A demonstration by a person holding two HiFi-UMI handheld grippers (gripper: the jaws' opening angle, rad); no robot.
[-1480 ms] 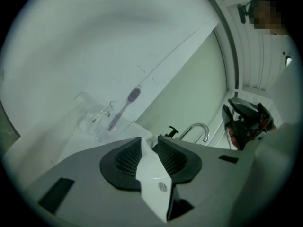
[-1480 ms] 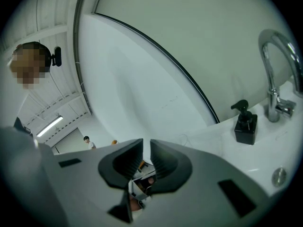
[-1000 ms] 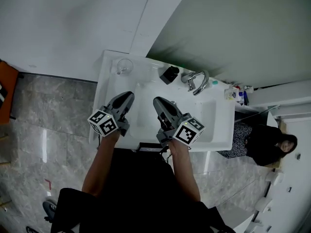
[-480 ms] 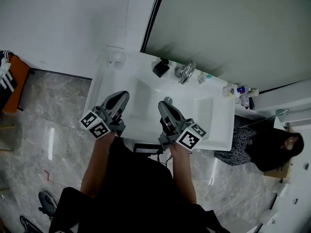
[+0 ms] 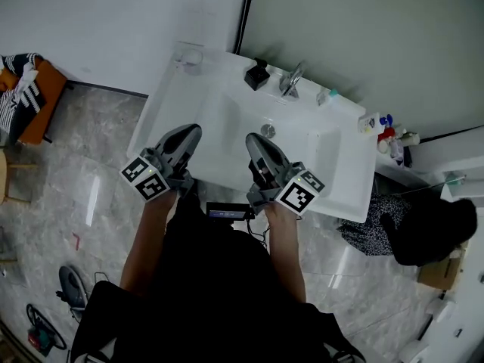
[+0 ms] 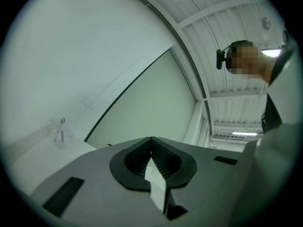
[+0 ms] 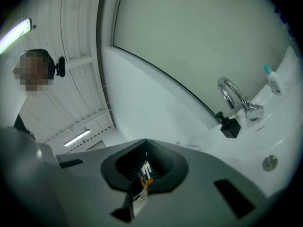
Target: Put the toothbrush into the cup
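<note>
A clear cup [image 5: 189,57] stands at the far left corner of the white sink counter [image 5: 162,108]. In the left gripper view the cup [image 6: 61,137] shows small at the left, with a thin pinkish toothbrush [image 6: 62,126] standing upright in it. My left gripper [image 5: 192,131] hovers over the counter's front left, well short of the cup. It is shut, its tips [image 6: 151,139] meeting with nothing between them. My right gripper [image 5: 252,139] hangs over the basin's front, also shut and empty, tips together [image 7: 145,141].
At the back of the basin [image 5: 249,131] are a black block [image 5: 257,74], a chrome faucet [image 5: 291,80] and a small bottle [image 5: 327,95]. The drain [image 5: 267,130] lies mid-basin. A mirror rises behind. Bottles [image 5: 386,131] crowd the right; grey tile floor lies to the left.
The head view has shifted, so the sink now sits a little lower and further right in frame. Both grippers stay shut near the sink's front edge.
</note>
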